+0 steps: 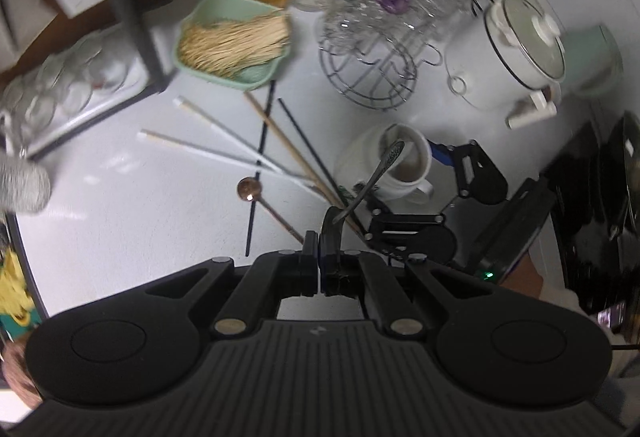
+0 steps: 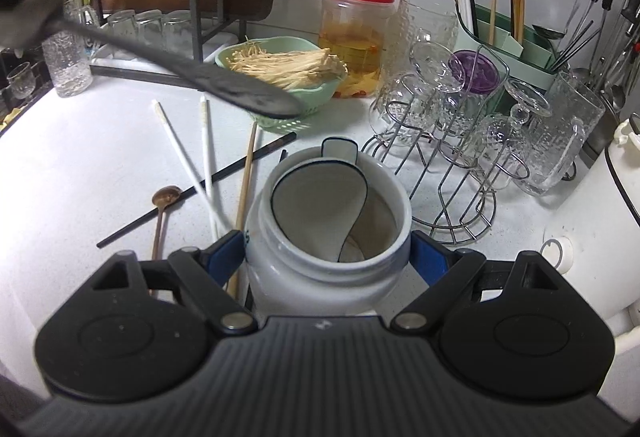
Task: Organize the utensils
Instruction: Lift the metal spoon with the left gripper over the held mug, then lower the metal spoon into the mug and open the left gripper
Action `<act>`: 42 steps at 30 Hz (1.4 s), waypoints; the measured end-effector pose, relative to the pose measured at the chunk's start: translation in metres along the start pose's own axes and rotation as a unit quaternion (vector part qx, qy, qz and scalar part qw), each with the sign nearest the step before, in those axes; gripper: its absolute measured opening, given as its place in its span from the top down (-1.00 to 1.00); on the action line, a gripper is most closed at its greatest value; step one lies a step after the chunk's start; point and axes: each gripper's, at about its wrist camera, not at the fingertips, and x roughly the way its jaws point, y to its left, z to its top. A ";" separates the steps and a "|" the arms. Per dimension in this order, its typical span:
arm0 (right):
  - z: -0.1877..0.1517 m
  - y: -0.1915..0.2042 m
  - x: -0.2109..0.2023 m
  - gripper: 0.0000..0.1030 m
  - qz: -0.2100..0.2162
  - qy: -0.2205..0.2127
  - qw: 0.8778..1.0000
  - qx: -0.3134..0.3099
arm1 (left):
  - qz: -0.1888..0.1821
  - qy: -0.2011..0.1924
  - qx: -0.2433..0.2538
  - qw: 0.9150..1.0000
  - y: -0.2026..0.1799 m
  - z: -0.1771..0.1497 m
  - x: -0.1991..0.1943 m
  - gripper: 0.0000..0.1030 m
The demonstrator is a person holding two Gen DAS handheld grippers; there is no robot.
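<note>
The left gripper (image 1: 320, 253) is pinching the thin handle end of a metal spoon (image 1: 374, 179), which is stiff, light and slippery. The right gripper (image 2: 328, 257) is clamping a heavy, breakable white jar (image 2: 320, 269) by its shoulders, mid-counter (image 1: 140, 205), while loose chopsticks (image 1: 224, 145) are lying just beside it.

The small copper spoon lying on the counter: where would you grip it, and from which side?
Grip the copper spoon on its thin handle, just behind the bowl, coming from above with fingers across it. It lies flat on the counter, and that stretch looks free of the crossing black chopstick.
</note>
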 end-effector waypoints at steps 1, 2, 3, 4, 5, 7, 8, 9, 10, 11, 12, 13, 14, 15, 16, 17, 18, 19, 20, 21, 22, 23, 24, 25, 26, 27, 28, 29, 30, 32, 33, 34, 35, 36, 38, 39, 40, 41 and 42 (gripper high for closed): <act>0.000 0.000 0.000 -0.76 0.001 0.000 1.000 -0.001 | 0.000 0.007 0.008 1.000 -0.005 0.006 0.000 0.99; 0.000 -0.001 0.000 -0.76 0.003 -0.001 1.000 -0.003 | 0.001 0.015 0.015 1.000 -0.009 0.012 0.001 0.99; 0.000 -0.001 0.001 -0.76 0.004 -0.001 1.000 -0.004 | 0.002 0.022 0.021 1.000 -0.014 0.017 0.002 0.99; 0.000 -0.001 0.000 -0.76 0.005 -0.002 1.000 -0.005 | 0.003 0.029 0.026 0.999 -0.019 0.023 0.004 0.99; 0.000 -0.001 0.000 -0.76 0.006 -0.002 1.000 -0.006 | 0.004 0.037 0.030 0.999 -0.023 0.028 0.006 0.99; -0.001 -0.002 0.000 -0.76 0.009 -0.004 1.000 -0.008 | 0.010 0.052 0.041 0.998 -0.032 0.039 0.012 0.99; -0.001 -0.002 0.000 -0.76 0.011 -0.005 1.000 -0.009 | 0.016 0.060 0.049 0.997 -0.037 0.043 0.015 0.99; -0.002 -0.002 0.000 -0.76 0.012 -0.007 1.000 -0.010 | 0.023 0.067 0.056 0.996 -0.041 0.048 0.018 0.99; -0.002 -0.002 0.000 -0.76 0.013 -0.008 1.000 -0.011 | 0.027 0.075 0.060 0.995 -0.044 0.052 0.021 0.99; -0.003 -0.002 0.000 -0.76 0.014 -0.010 1.000 -0.011 | 0.030 0.084 0.062 0.994 -0.048 0.056 0.024 0.99; -0.003 -0.002 0.000 -0.76 0.015 -0.013 1.000 -0.011 | 0.034 0.090 0.065 0.993 -0.050 0.060 0.027 0.99; -0.002 -0.002 0.000 -0.76 0.016 -0.015 1.000 -0.014 | 0.037 0.095 0.066 0.993 -0.053 0.064 0.030 0.99; -0.002 -0.002 0.001 -0.76 0.018 -0.016 1.000 -0.015 | 0.039 0.099 0.064 0.992 -0.056 0.068 0.032 0.99; -0.001 -0.003 0.002 -0.76 0.020 -0.017 1.000 -0.015 | 0.040 0.102 0.063 0.992 -0.058 0.071 0.033 0.99; -0.001 -0.003 0.002 -0.76 0.022 -0.018 0.999 -0.016 | 0.044 0.104 0.065 0.991 -0.060 0.075 0.035 0.99; -0.001 -0.002 0.002 -0.76 0.023 -0.019 0.999 -0.018 | 0.053 0.104 0.068 0.991 -0.062 0.078 0.036 0.99; -0.001 -0.002 0.003 -0.76 0.024 -0.020 0.999 -0.018 | 0.059 0.106 0.068 0.990 -0.064 0.081 0.038 0.99; -0.001 -0.003 0.003 -0.76 0.025 -0.020 0.999 -0.019 | 0.063 0.110 0.071 0.989 -0.065 0.083 0.039 0.99; -0.001 -0.003 0.003 -0.76 0.026 -0.021 0.999 -0.020 | 0.068 0.114 0.072 0.989 -0.066 0.086 0.041 0.99; -0.001 -0.003 0.003 -0.76 0.027 -0.022 0.999 -0.021 | 0.072 0.120 0.072 0.988 -0.067 0.088 0.043 0.99; -0.001 -0.004 0.003 -0.76 0.028 -0.023 0.999 -0.022 | 0.075 0.124 0.072 0.987 -0.068 0.090 0.045 0.99; -0.001 -0.004 0.003 -0.76 0.029 -0.024 0.999 -0.023 | 0.077 0.127 0.071 0.986 -0.069 0.091 0.046 0.99; -0.001 -0.004 0.003 -0.76 0.031 -0.025 0.999 -0.024 | 0.079 0.131 0.072 0.986 -0.071 0.093 0.048 0.99; -0.001 -0.004 0.003 -0.76 0.032 -0.027 0.999 -0.025 | 0.083 0.134 0.072 0.985 -0.073 0.094 0.050 0.99; -0.002 -0.005 0.003 -0.76 0.033 -0.028 0.999 -0.025 | 0.085 0.139 0.067 0.984 -0.073 0.095 0.052 0.99; -0.002 -0.005 0.003 -0.76 0.034 -0.028 0.999 -0.025 | 0.090 0.149 0.064 0.983 -0.076 0.097 0.055 0.99; -0.002 -0.005 0.003 -0.76 0.034 -0.028 0.999 -0.023 | 0.096 0.161 0.065 0.980 -0.079 0.098 0.058 0.99; -0.001 -0.005 0.003 -0.76 0.033 -0.026 0.999 -0.022 | 0.101 0.177 0.062 0.977 -0.082 0.100 0.062 0.99; 0.000 -0.005 0.003 -0.76 0.032 -0.025 0.999 -0.023 | 0.104 0.191 0.057 0.974 -0.085 0.103 0.064 0.99; 0.000 -0.005 0.004 -0.76 0.033 -0.023 0.999 -0.023 | 0.108 0.203 0.061 0.971 -0.094 0.109 0.066 0.97; 0.001 -0.005 0.004 -0.76 0.033 -0.022 0.999 -0.022 | 0.110 0.201 0.066 0.971 -0.098 0.114 0.066 0.97; 0.000 -0.005 0.004 -0.76 0.033 -0.023 0.999 -0.022 | 0.111 0.196 0.071 0.972 -0.102 0.119 0.066 0.96; 0.000 -0.004 0.003 -0.76 0.032 -0.023 0.999 -0.023 | 0.112 0.195 0.077 0.971 -0.105 0.124 0.067 0.95; 0.000 -0.005 0.004 -0.76 0.033 -0.024 0.999 -0.022 | 0.113 0.194 0.076 0.972 -0.106 0.128 0.069 0.95; -0.001 -0.005 0.003 -0.76 0.033 -0.026 0.999 -0.022 | 0.109 0.197 0.069 0.972 -0.107 0.134 0.073 0.96; -0.001 -0.005 0.003 -0.76 0.033 -0.027 0.999 -0.022 | 0.112 0.196 0.072 0.972 -0.110 0.135 0.076 0.96; -0.001 -0.005 0.003 -0.76 0.034 -0.028 0.999 -0.022 | 0.114 0.196 0.076 0.971 -0.112 0.136 0.079 0.95; -0.001 -0.004 0.003 -0.76 0.033 -0.029 0.999 -0.023 | 0.116 0.198 0.076 0.970 -0.114 0.137 0.082 0.95; -0.001 -0.004 0.003 -0.76 0.033 -0.029 0.999 -0.022 | 0.118 0.196 0.076 0.970 -0.115 0.138 0.084 0.95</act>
